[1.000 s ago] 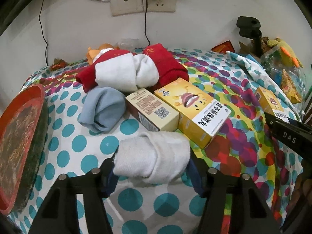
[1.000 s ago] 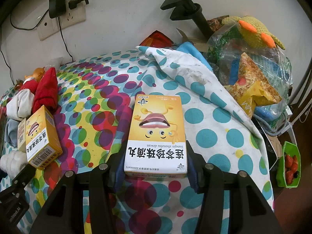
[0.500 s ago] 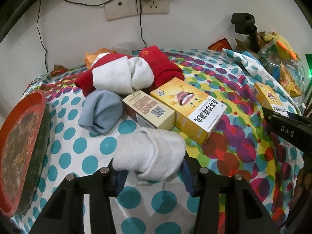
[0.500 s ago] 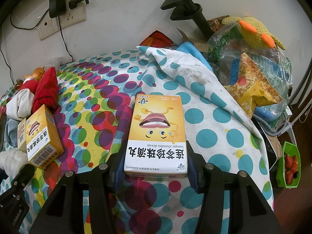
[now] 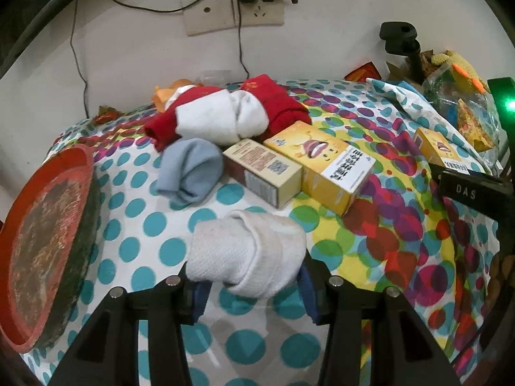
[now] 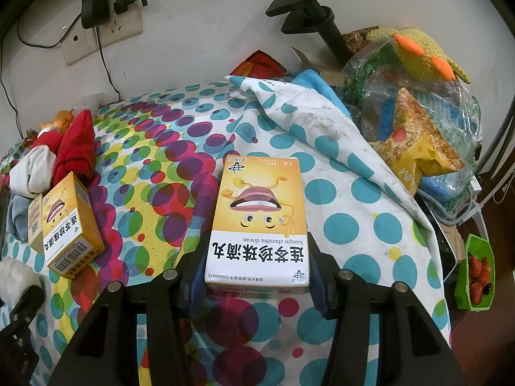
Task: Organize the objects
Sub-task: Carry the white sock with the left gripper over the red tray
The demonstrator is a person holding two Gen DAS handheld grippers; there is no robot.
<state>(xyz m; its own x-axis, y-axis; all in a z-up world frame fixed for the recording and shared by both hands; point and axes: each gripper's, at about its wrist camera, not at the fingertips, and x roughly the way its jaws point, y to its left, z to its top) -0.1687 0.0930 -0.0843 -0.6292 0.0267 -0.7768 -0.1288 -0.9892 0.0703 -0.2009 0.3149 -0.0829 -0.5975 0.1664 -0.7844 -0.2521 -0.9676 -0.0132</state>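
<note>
The left tool (image 5: pixel 249 284) has just closed onto a rolled white sock (image 5: pixel 246 252) on the dotted worktop (image 5: pixel 135 225). The right tool (image 6: pixel 254 278) clamps a yellow box (image 6: pixel 259 222) reading "lianqin zhenzhu diwan"; a matching box (image 6: pixel 69 223) lies far left.

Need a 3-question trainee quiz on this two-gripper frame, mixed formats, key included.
1. True or false: the left hand-held gripper has its pads against a rolled white sock.
2. The right hand-held gripper grips which item? A) yellow medicine box B) red cloth C) crocheted duck toy
3. Fill in: in the left wrist view, the beige box lies between the yellow box and the rolled ____ sock.

Key: 1 true; 2 A; 3 grey-blue.
</note>
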